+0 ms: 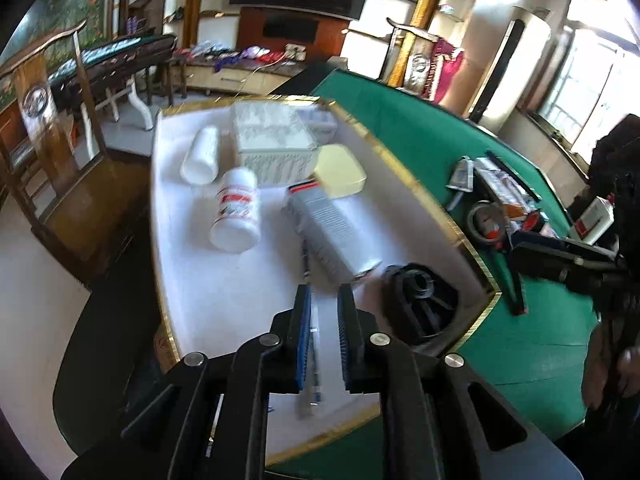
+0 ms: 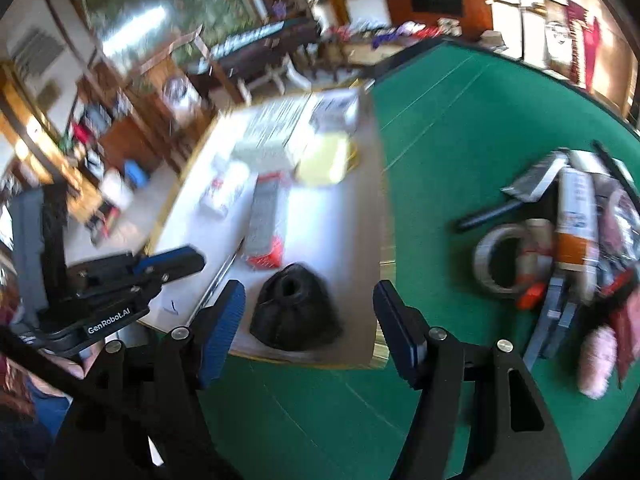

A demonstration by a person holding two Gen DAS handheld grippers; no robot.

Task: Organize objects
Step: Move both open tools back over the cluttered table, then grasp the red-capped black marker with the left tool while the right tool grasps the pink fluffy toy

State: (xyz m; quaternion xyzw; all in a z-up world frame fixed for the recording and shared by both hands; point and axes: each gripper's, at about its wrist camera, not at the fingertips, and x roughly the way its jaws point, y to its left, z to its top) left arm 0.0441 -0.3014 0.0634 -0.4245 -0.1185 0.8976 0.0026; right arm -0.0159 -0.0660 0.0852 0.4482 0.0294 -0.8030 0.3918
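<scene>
A white tray with a gold rim (image 1: 192,280) lies on the green table (image 1: 420,128). On it lie two white bottles (image 1: 236,208), a white basket (image 1: 272,148), a yellow box (image 1: 340,170), a grey carton (image 1: 332,232), a black ribbed part (image 1: 420,300) and a thin pen (image 1: 314,344). My left gripper (image 1: 324,300) hovers over the tray, its jaws slightly apart with the pen below the gap. My right gripper (image 2: 310,300) is open and empty above the black part (image 2: 296,308). The left gripper also shows in the right wrist view (image 2: 176,264).
A pile of loose items (image 2: 572,240) with a tape roll (image 2: 500,260), a tube and packets lies on the green felt to the right. A white bottle with a red label (image 1: 592,220) stands at the far right. Chairs and furniture stand beyond the table.
</scene>
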